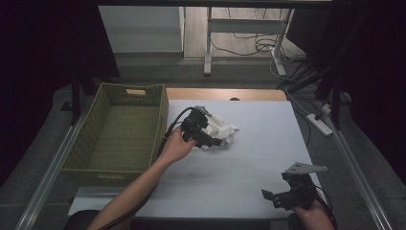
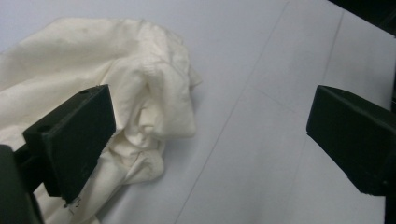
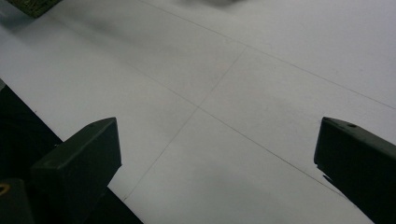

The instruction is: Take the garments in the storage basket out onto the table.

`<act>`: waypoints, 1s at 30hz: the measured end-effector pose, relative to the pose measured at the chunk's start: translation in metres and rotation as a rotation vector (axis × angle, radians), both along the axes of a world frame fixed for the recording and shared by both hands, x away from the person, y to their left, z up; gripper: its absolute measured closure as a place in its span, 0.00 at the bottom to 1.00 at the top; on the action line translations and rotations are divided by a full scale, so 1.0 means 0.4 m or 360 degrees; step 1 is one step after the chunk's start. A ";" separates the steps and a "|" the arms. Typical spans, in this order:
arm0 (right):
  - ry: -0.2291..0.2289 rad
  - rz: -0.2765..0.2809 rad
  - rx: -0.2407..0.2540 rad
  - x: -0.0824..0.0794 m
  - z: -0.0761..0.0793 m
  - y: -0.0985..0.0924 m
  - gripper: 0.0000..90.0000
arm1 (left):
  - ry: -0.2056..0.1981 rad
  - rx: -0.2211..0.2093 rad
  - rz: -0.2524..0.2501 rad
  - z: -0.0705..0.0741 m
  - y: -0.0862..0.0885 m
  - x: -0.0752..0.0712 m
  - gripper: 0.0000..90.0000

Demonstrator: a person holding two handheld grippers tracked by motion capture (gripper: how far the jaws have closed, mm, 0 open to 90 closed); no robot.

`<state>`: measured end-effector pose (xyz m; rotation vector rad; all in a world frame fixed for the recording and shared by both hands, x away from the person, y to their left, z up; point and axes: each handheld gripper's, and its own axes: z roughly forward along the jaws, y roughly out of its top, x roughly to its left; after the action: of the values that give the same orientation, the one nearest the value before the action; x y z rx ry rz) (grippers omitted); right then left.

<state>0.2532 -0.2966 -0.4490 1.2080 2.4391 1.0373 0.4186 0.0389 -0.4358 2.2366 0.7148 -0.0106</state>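
High view shows your left gripper (image 1: 207, 135), jaws wide and holding nothing, over the crumpled cloth (image 1: 221, 131) just right of the basket (image 1: 114, 134), while your right gripper (image 1: 277, 195), also spread empty, waits well apart at the near-right corner.

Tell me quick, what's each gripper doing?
Left gripper: open, holding nothing, beside the white cloth.
Right gripper: open, holding nothing, over the table.

To my left a green woven rectangular basket (image 1: 117, 129) stands on the pale grey table (image 1: 253, 158); cables (image 1: 253, 45) trail over the floor beyond.
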 end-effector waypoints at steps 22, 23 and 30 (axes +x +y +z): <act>0.0001 0.0000 -0.0006 0.001 -0.001 0.001 0.01 | 0.0014 -0.0142 -0.0144 0.015 0.050 -0.054 0.01; 0.0001 0.0000 -0.0007 0.000 -0.001 0.001 0.01 | 0.0017 -0.0153 -0.0145 0.014 0.053 -0.056 0.01; 0.0000 -0.0001 -0.0009 0.001 -0.001 0.001 0.01 | 0.0049 -0.0216 -0.0164 0.007 0.068 -0.073 0.00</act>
<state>0.2534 -0.2961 -0.4493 1.2073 2.4399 1.0291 0.3893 0.0660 -0.4329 2.1442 0.5964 -0.1403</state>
